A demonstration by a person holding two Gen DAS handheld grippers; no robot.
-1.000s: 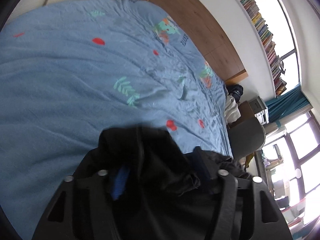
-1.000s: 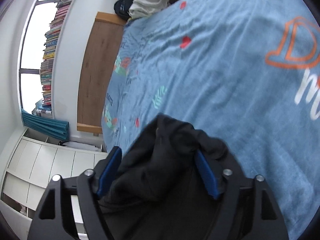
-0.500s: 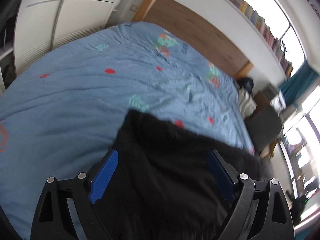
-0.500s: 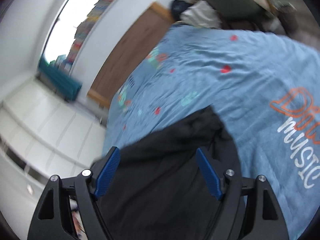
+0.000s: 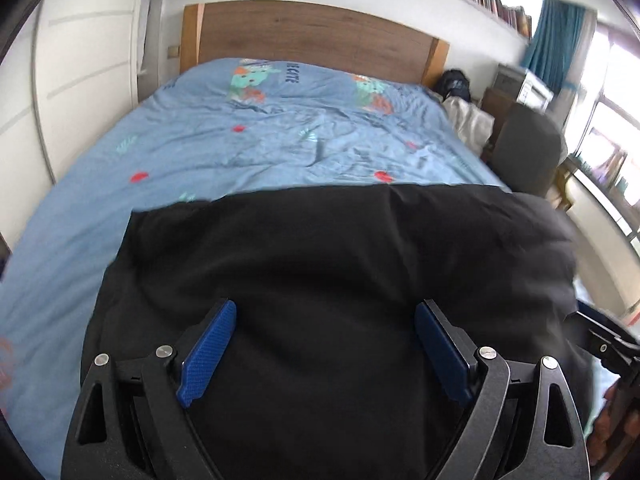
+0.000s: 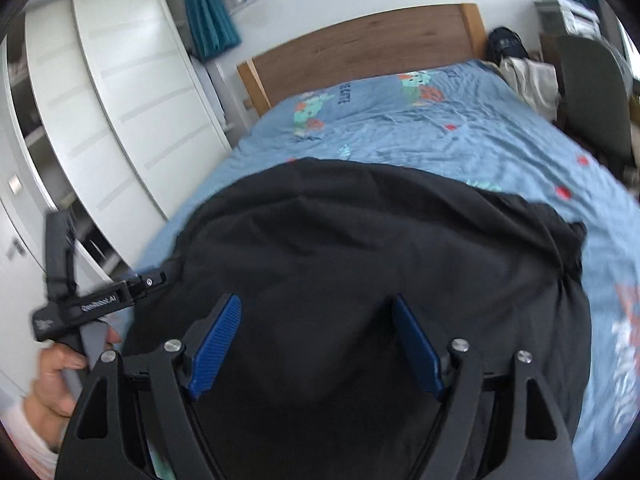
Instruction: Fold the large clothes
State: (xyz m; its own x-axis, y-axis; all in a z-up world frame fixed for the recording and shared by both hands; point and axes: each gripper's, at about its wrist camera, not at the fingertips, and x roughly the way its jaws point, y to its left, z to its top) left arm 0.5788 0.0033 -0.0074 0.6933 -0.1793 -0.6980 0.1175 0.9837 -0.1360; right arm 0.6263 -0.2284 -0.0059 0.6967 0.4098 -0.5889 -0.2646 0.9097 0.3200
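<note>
A large black garment (image 5: 340, 248) lies spread wide across the near part of the blue bed cover (image 5: 240, 140), its far edge a fairly straight line. My left gripper (image 5: 324, 312) hovers over its near left part, open, blue pads clear of the cloth. The right gripper (image 6: 316, 304) stands open over the garment (image 6: 360, 232) too, nothing pinched between its pads. In the right wrist view the left gripper (image 6: 100, 300) shows at the left edge, held by a hand (image 6: 56, 368). Part of the right gripper (image 5: 604, 344) shows at the right edge of the left wrist view.
A wooden headboard (image 5: 312, 36) closes the far end of the bed. White wardrobe doors (image 6: 120, 100) run along the left side. A grey chair (image 5: 528, 144) and a pale bundle (image 5: 468, 120) stand at the right. Book shelves and teal curtains (image 5: 560, 36) sit above.
A second ago black cloth was bunched between both pairs of jaws; the left jaws have widened and let go. Both grippers rolled level and drew back, and the garment now lies spread flat.
</note>
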